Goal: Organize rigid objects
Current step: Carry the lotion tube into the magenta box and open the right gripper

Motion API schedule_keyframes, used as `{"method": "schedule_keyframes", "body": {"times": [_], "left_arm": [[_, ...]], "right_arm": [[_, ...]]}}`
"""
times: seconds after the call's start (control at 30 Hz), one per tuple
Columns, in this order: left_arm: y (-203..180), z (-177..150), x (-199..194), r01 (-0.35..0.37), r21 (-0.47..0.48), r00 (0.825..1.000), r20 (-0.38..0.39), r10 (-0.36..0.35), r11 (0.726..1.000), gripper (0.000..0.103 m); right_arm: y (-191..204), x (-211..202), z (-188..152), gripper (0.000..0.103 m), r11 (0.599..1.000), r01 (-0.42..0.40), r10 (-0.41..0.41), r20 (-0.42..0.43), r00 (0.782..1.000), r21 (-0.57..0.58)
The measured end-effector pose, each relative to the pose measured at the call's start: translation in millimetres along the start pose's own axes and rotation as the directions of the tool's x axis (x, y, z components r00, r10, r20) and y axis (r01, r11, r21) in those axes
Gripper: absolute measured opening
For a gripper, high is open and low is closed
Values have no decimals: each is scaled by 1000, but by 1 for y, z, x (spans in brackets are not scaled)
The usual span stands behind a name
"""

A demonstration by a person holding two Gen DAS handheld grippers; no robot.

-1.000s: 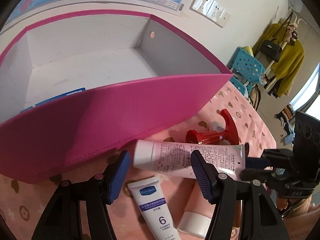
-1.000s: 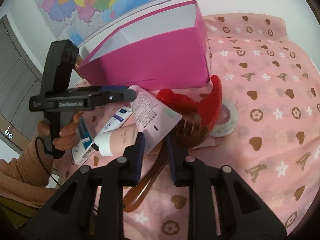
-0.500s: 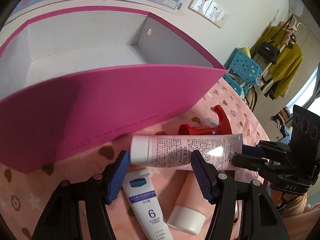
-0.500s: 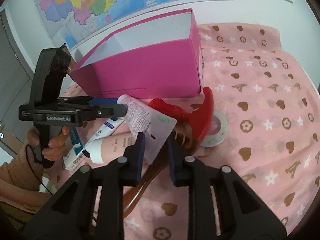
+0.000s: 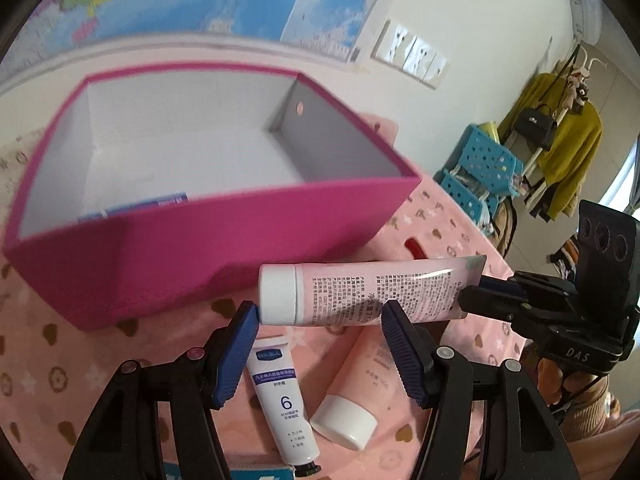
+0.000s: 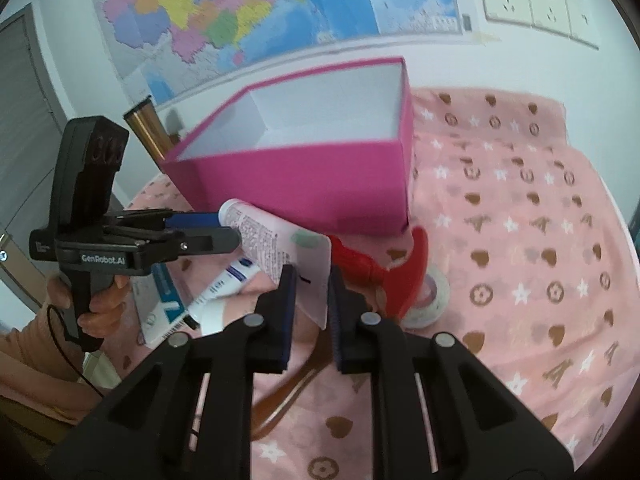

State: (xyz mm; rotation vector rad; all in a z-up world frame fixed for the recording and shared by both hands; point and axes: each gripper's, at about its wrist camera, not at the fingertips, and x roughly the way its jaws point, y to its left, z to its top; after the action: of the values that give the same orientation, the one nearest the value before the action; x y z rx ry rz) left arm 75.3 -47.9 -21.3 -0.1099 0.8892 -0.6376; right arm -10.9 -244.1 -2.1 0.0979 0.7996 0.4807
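The pink cloth with brown hearts and white stars [image 6: 520, 240] covers the tabletop, with bare room off to the right tool's right side. The open magenta cardboard box with a white inside [image 5: 224, 236] sits just beyond both tools, its near wall close behind the lifted tube; a blue-edged flat packet [image 5: 136, 208] lies on its floor.

The right tool [image 6: 312, 296] is clenched on the flat crimped end of a pale pink plastic tube with a white cap [image 5: 372, 292], holding it off the cloth, cap toward the left tool [image 5: 318, 344]. The left tool stands released, jaws wide apart; the cap hangs just above its left finger, and I cannot tell whether they touch. "GenRobot.AI" shows on its side, "DAS" on the right one's.

Below the left tool lie a white tube marked "6" [image 5: 282, 396] and a peach tube with a white cap [image 5: 360, 392]. Ahead of the right tool lie a red plastic piece with a curved end [image 6: 384, 268] and a tape roll [image 6: 430, 300].
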Motion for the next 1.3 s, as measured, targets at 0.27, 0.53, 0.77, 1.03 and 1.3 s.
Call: {"method": "schedule_keyframes", "body": {"times": [0.27,0.53,0.77,1.03,1.3], "left_arm": [[-13,14,-35,-43,30,995,96,40,999,64],[-14,32,-52,-65,39,986,159,58,997,64],[-3,59,-48,-97,4,980,173,95,995,64],[20,74,-30,-86,-42,987,134,91,995,64],[38,75,-3,-94,-72,993,71,99,993,64]], "right_arm": [[8,-16,22,17,998,-31,34,56,998,-49],[11,-26,55,19,994,-44,55,121,991,-96],[7,-14,89,19,991,-56,74,143,987,-124],[-5,10,112,19,990,-88,100,108,989,-109],[-19,40,118,19,993,-96,99,45,994,-70]]}}
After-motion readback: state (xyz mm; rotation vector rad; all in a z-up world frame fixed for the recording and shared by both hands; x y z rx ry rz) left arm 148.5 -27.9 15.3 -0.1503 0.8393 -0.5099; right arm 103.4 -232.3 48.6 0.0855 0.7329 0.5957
